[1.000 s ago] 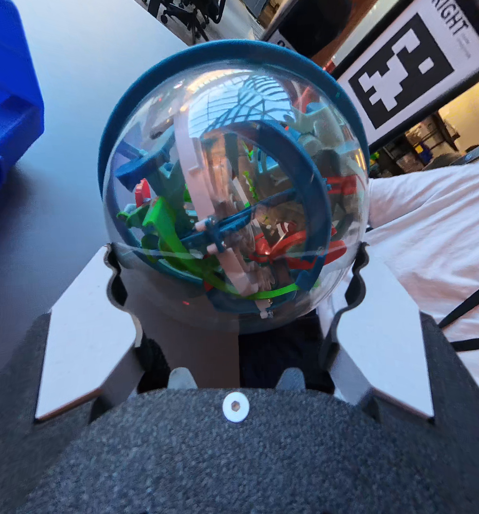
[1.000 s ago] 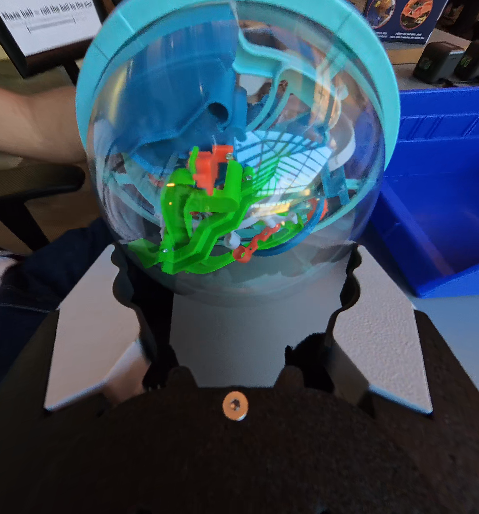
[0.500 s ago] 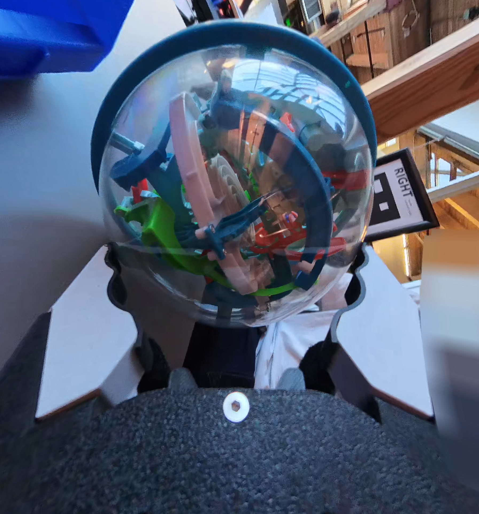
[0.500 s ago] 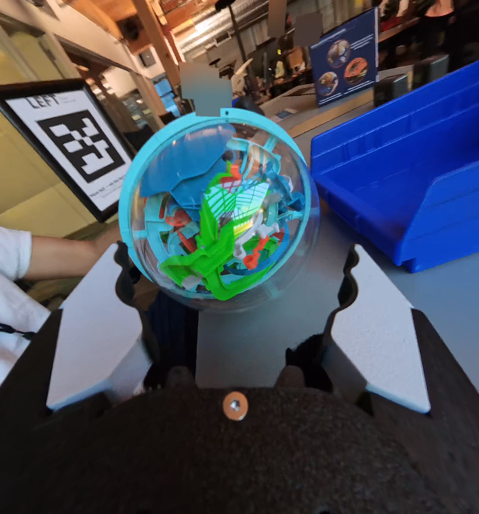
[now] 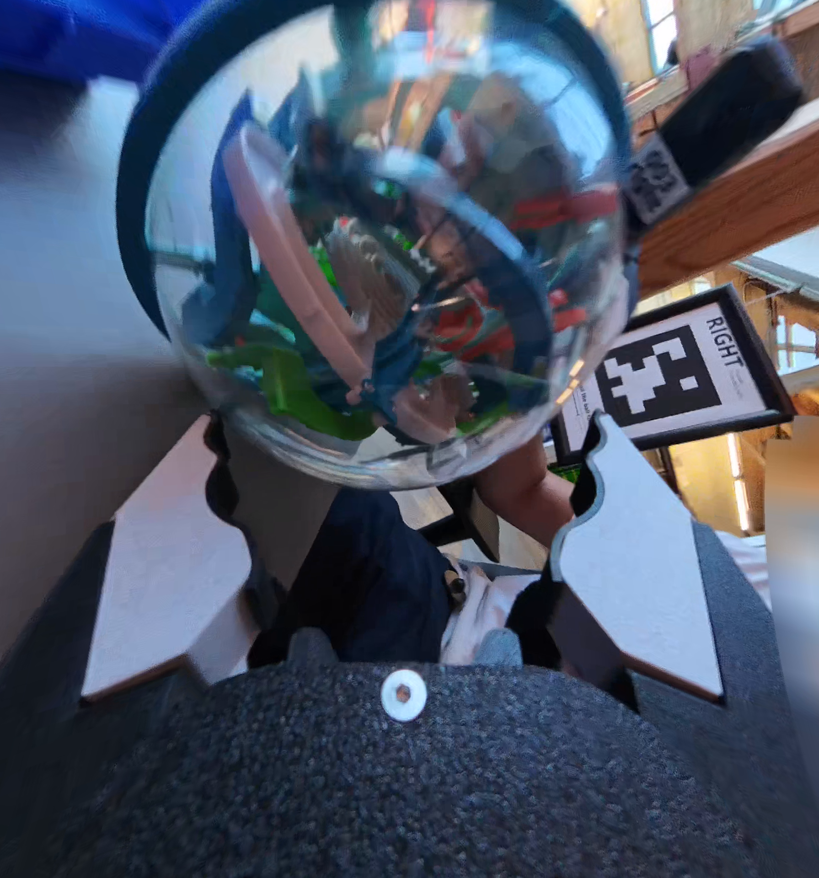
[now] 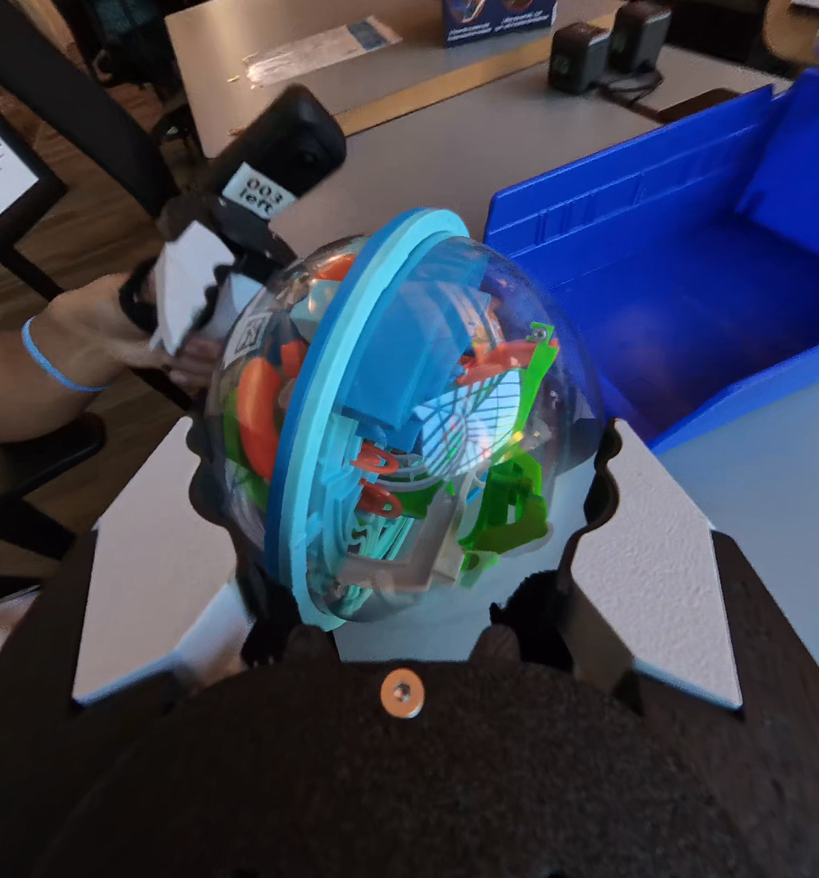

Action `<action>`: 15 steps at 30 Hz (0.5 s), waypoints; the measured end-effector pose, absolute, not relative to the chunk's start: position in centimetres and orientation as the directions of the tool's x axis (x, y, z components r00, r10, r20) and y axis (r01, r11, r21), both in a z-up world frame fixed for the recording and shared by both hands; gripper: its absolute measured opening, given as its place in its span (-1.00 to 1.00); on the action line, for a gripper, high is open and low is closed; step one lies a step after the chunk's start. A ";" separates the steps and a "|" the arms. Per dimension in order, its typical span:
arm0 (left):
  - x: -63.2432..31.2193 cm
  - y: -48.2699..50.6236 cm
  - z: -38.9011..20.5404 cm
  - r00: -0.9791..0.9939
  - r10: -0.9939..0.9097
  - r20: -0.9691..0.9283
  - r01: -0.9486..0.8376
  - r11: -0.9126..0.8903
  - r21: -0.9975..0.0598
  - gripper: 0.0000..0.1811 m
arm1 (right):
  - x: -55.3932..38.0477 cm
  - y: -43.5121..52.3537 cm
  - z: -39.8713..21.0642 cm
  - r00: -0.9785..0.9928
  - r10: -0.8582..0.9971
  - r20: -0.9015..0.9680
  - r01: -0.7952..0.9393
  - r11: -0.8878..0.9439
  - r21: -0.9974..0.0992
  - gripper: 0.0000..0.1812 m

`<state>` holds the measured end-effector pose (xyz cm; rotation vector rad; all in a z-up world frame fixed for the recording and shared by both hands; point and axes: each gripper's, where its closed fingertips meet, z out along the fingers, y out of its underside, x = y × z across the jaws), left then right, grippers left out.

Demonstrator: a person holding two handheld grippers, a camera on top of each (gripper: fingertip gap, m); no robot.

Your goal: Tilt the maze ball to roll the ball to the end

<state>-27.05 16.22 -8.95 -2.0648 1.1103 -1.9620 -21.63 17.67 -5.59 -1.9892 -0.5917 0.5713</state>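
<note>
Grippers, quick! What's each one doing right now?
Left gripper: closed on the maze ball.
Right gripper: closed on the same maze ball, from its other side.

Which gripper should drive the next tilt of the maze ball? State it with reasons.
Right, probably. The right gripper has the maze ball seated between its fingers at its widest part; the left gripper flanks only the ball's near end with its fingertips, motion-blurred, grip unclear.
</note>
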 end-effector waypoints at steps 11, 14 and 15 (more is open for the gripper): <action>-27.6 21.8 -8.9 -0.203 -0.963 0.175 -0.611 -0.015 -0.791 0.76 | -23.6 20.8 -5.4 0.493 0.838 -0.234 0.371 -0.446 -0.815 0.69; -27.1 20.9 -9.6 -0.284 -0.929 0.238 -0.637 -0.003 -0.771 0.74 | -23.9 20.9 -5.4 0.476 0.849 -0.228 0.373 -0.430 -0.822 0.69; -27.1 20.5 -9.6 -0.305 -0.915 0.265 -0.631 -0.014 -0.775 0.66 | -23.9 20.9 -5.3 0.479 0.848 -0.226 0.364 -0.426 -0.828 0.69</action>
